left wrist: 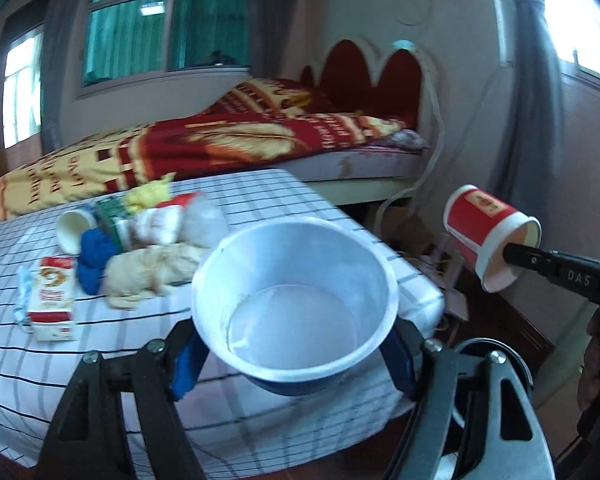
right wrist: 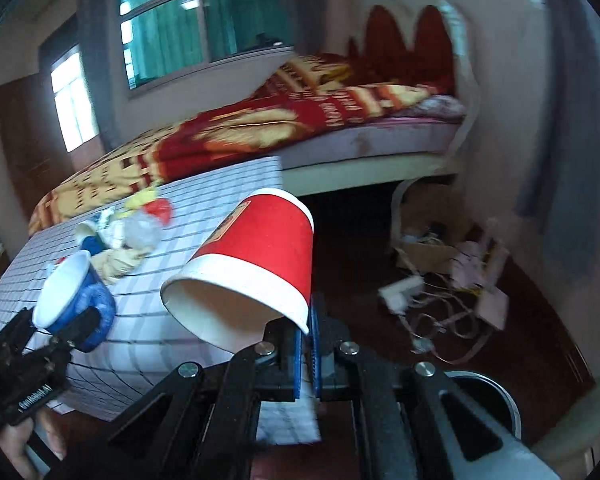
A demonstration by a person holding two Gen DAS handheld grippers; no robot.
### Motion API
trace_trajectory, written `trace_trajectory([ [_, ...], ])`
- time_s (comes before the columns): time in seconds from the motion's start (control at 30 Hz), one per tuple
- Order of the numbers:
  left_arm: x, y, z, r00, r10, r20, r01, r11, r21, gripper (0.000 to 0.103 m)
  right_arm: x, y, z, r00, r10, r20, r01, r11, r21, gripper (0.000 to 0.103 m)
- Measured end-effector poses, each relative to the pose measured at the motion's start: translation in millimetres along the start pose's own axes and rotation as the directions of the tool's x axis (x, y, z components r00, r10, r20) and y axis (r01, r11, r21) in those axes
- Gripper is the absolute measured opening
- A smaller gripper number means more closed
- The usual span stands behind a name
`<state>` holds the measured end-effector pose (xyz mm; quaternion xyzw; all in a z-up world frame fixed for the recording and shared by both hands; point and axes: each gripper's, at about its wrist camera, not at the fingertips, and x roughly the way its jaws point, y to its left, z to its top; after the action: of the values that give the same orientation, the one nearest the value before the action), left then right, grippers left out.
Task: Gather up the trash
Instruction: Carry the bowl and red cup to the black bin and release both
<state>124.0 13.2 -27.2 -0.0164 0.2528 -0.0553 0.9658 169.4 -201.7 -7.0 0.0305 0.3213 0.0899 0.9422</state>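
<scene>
My left gripper (left wrist: pixel 296 364) is shut on a blue paper bowl with a white inside (left wrist: pixel 296 300), held above the near right corner of the checked table (left wrist: pixel 100 360). It also shows in the right wrist view (right wrist: pixel 76 300). My right gripper (right wrist: pixel 306 344) is shut on the rim of a red paper cup (right wrist: pixel 256 260), tilted on its side off the table's right edge. The cup also shows in the left wrist view (left wrist: pixel 488 228). A pile of trash (left wrist: pixel 148 236) lies on the table: a white cup, a red and white carton (left wrist: pixel 52 296), blue cloth, crumpled paper and wrappers.
A bed with a red and yellow blanket (left wrist: pixel 220 140) stands behind the table. Cardboard, cables and a power strip (right wrist: pixel 440 280) litter the dark floor on the right. A round dark bin rim (right wrist: pixel 480 400) shows below my right gripper.
</scene>
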Motion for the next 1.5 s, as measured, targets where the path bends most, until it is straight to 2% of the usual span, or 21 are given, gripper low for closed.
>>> trace_trajectory([
  [0.2, 6.6, -58.2, -3.3, 0.993, -0.118, -0.028, 0.120, 0.989, 0.082, 0.076, -27.9, -82.2, -26.4, 0.992, -0.127, -0.018, 0.128, 0.988, 0.087, 0.004],
  [0.4, 18.0, -127.4, -13.9, 0.961, -0.263, -0.087, 0.275, 0.944, 0.183, 0.076, -50.6, -139.3, -59.3, 0.975, -0.213, -0.061, 0.220, 0.964, 0.152, 0.004],
  [0.53, 28.4, -167.9, -26.6, 0.930, -0.340, -0.140, 0.364, 0.904, 0.224, 0.076, -51.6, -162.2, -86.5, 0.964, -0.242, -0.111, 0.257, 0.955, 0.149, 0.004],
  [0.67, 40.1, -197.9, -40.6, 0.903, -0.382, -0.197, 0.423, 0.870, 0.252, 0.076, -44.2, -180.6, -113.0, 0.952, -0.250, -0.174, 0.276, 0.950, 0.145, 0.004],
  [0.8, 60.7, -219.7, -56.6, 0.861, -0.421, -0.285, 0.494, 0.826, 0.271, 0.076, -29.1, -198.7, -132.3, 0.947, -0.228, -0.225, 0.261, 0.957, 0.128, 0.004],
  [0.9, 76.3, -228.1, -63.5, 0.837, -0.430, -0.339, 0.523, 0.810, 0.264, 0.076, -16.9, -211.4, -144.6, 0.943, -0.209, -0.260, 0.248, 0.960, 0.127, 0.004],
  [1.03, 91.8, -235.9, -72.6, 0.813, -0.436, -0.386, 0.551, 0.791, 0.267, 0.077, 4.8, -227.7, -155.8, 0.934, -0.199, -0.298, 0.249, 0.958, 0.142, 0.005],
  [1.13, 107.8, -244.2, -82.1, 0.774, -0.462, -0.432, 0.595, 0.765, 0.248, 0.077, 19.5, -240.3, -162.8, 0.930, -0.177, -0.322, 0.242, 0.955, 0.173, 0.005],
  [1.17, 114.9, -247.3, -86.0, 0.756, -0.469, -0.456, 0.612, 0.753, 0.240, 0.079, 23.7, -243.7, -166.0, 0.927, -0.167, -0.336, 0.237, 0.955, 0.179, 0.005],
  [1.2, 122.9, -249.7, -91.3, 0.744, -0.454, -0.490, 0.613, 0.756, 0.229, 0.080, 28.0, -247.2, -169.6, 0.922, -0.162, -0.353, 0.239, 0.953, 0.185, 0.009],
  [1.23, 132.1, -250.2, -93.4, 0.744, -0.432, -0.510, 0.601, 0.766, 0.228, 0.081, 31.8, -251.8, -173.4, 0.912, -0.167, -0.374, 0.254, 0.947, 0.197, 0.017],
  [1.27, 135.5, -250.0, -96.4, 0.748, -0.412, -0.520, 0.588, 0.775, 0.231, 0.083, 33.7, -256.5, -177.6, 0.903, -0.175, -0.392, 0.274, 0.938, 0.212, 0.046],
  [1.3, 135.6, -248.3, -98.4, 0.759, -0.394, -0.519, 0.570, 0.787, 0.236, 0.084, 33.2, -259.7, -180.8, 0.900, -0.181, -0.397, 0.286, 0.931, 0.224, 0.069],
  [1.33, 135.1, -246.1, -99.8, 0.765, -0.381, -0.519, 0.556, 0.798, 0.234, 0.086, 31.2, -261.6, -182.0, 0.899, -0.198, -0.390, 0.303, 0.925, 0.229, 0.072],
  [1.4, 131.3, -241.4, -101.7, 0.763, -0.388, -0.517, 0.556, 0.803, 0.216, 0.094, 29.4, -262.9, -183.3, 0.896, -0.208, -0.393, 0.315, 0.920, 0.232, 0.072],
  [1.5, 126.6, -240.1, -104.8, 0.777, -0.369, -0.510, 0.537, 0.811, 0.232, 0.095, 26.7, -262.3, -180.8, 0.892, -0.226, -0.392, 0.332, 0.916, 0.228, 0.072],
])
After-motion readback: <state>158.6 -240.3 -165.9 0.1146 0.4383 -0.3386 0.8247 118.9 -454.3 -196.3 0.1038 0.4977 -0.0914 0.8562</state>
